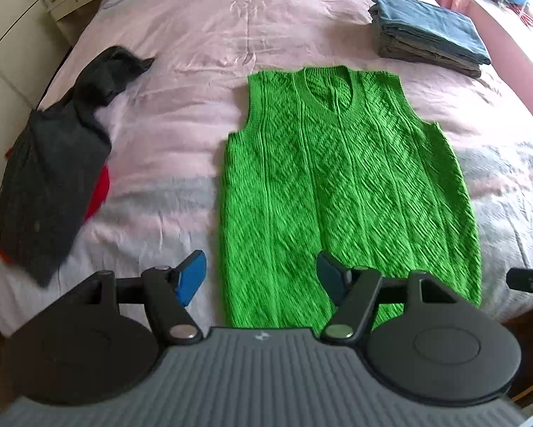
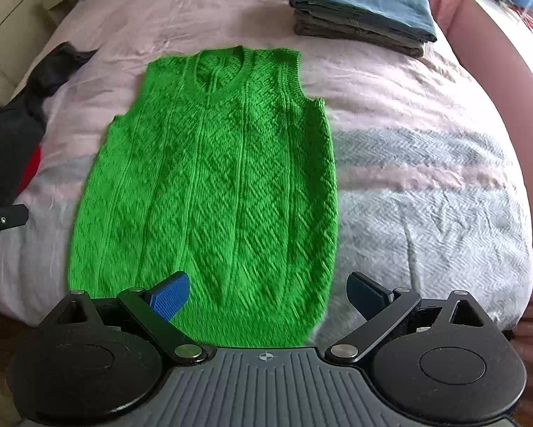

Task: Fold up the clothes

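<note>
Here, a bed (image 1: 202, 35) with a pale pink and grey-striped cover carries all the clothing. A green knitted vest (image 1: 341, 185) lies flat and face up at the middle of the bed, neck away from the cameras and hem at the near edge; it shows no fold yet, so it appears to be the garment in hand. A loose heap of dark clothes (image 1: 53, 163), with something red under it, lies well apart to the left and looks still to be folded. A neat stack of folded clothes (image 1: 430, 35), blue above brown, sits at the far right corner, suggesting that part of the task is done. The left gripper (image 1: 261, 277) hangs over the vest's near left hem, jaws spread wide and holding nothing; the right gripper (image 2: 268, 295) hangs over the near right hem, likewise wide apart and empty. The left view shows the dark heap almost whole; the right view cuts it at the frame edge but shows more bare cover to the vest's right.
</note>
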Motion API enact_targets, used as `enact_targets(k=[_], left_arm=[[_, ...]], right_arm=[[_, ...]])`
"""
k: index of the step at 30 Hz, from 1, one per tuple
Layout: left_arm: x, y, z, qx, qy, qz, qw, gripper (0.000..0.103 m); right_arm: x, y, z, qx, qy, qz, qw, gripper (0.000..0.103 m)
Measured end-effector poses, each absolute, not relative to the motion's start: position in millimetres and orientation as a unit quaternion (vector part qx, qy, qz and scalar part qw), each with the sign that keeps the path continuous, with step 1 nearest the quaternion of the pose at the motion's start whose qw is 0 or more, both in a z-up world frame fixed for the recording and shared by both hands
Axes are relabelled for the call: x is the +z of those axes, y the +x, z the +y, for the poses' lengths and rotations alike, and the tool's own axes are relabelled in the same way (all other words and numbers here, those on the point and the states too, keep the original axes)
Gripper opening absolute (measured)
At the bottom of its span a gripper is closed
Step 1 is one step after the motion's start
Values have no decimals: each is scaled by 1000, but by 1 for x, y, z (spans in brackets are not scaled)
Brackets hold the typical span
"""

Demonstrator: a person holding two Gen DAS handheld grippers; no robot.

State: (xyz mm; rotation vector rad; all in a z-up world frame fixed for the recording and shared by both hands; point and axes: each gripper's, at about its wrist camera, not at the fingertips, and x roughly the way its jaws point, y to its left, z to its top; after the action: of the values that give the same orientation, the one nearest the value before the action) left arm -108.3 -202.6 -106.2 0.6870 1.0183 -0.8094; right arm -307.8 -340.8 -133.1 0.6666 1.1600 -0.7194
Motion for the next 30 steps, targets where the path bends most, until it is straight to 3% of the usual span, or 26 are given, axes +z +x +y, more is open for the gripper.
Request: enact_targets(k=[20,30], left_arm=[[-223,23,-269,-410,331,519,673,64],[-282,99,-338,-457,302,496,673,51]], right_arm=[[-249,-220,-421,-351,325,582,658,97],[-290,-171,-540,-340,293,529,720,97]])
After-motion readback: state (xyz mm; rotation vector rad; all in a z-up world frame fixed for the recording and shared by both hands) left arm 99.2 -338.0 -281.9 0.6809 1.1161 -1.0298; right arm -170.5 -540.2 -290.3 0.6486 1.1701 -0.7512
